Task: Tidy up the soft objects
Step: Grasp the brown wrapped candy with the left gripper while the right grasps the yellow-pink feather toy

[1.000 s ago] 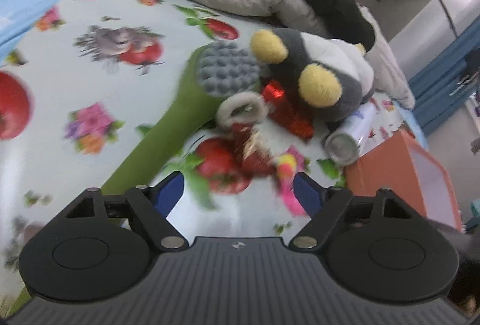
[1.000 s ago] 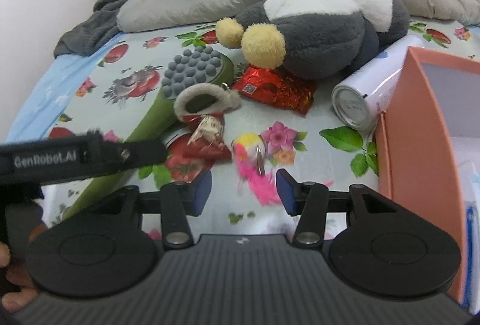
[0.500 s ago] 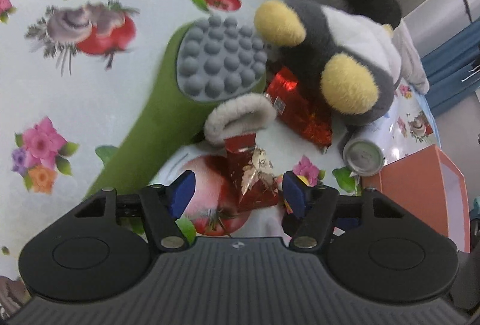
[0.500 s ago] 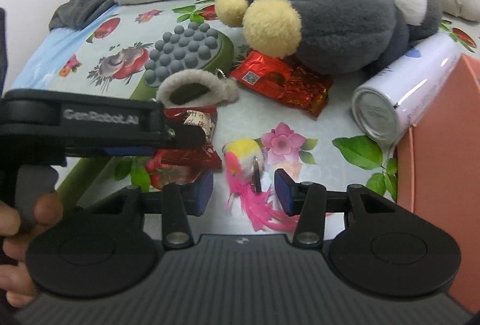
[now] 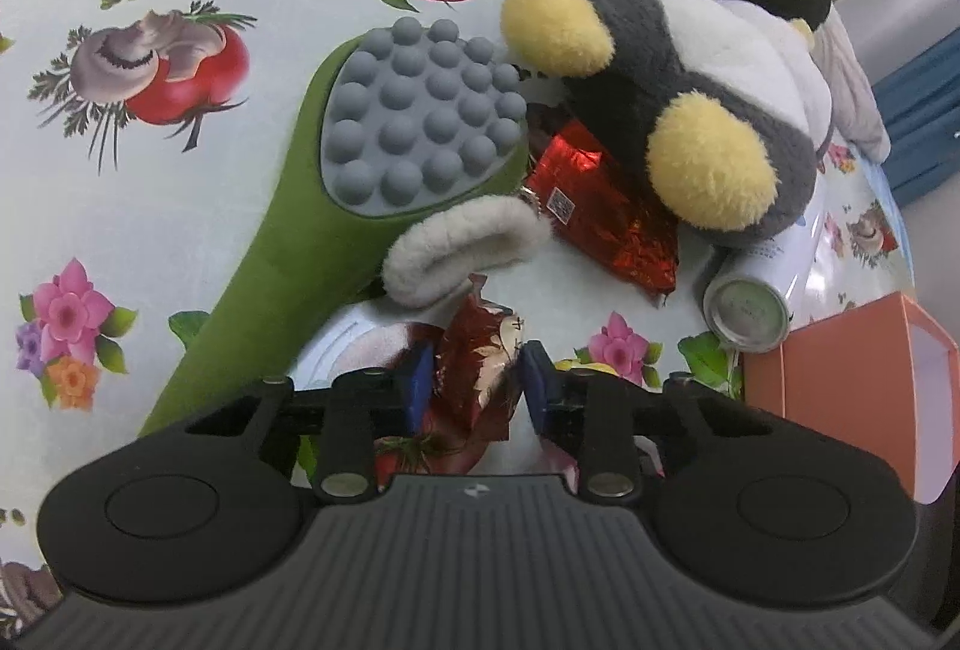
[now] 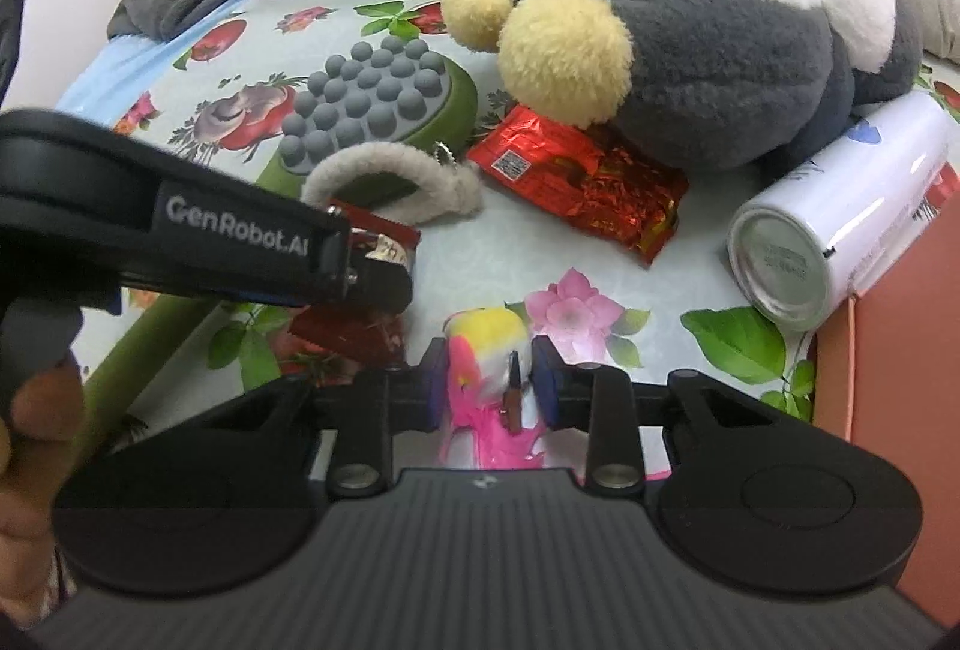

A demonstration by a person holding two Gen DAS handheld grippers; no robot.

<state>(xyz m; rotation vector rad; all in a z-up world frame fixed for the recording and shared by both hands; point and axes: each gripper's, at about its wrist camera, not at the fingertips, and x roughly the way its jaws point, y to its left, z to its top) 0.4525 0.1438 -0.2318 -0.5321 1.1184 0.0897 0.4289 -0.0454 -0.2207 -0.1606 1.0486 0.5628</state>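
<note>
Grippers work side by side: left gripper (image 5: pixel 477 386) jaws closing around red foil packet (image 5: pixel 480 368), right gripper (image 6: pixel 489 389) closing around pink-yellow fluffy toy (image 6: pixel 486 344), presumably lifting both together.

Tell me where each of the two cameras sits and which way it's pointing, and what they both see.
Left wrist: sits on the left gripper, looking down along its closing fingers at a small red foil packet between them; no body part visible.
Right wrist: sits on the right gripper, aimed down at a pink and yellow fuzzy toy between its closing fingers; a hand grips the left gripper's handle.
Shared: green massage hammer, grey penguin plush, white spray can, orange box.
</note>
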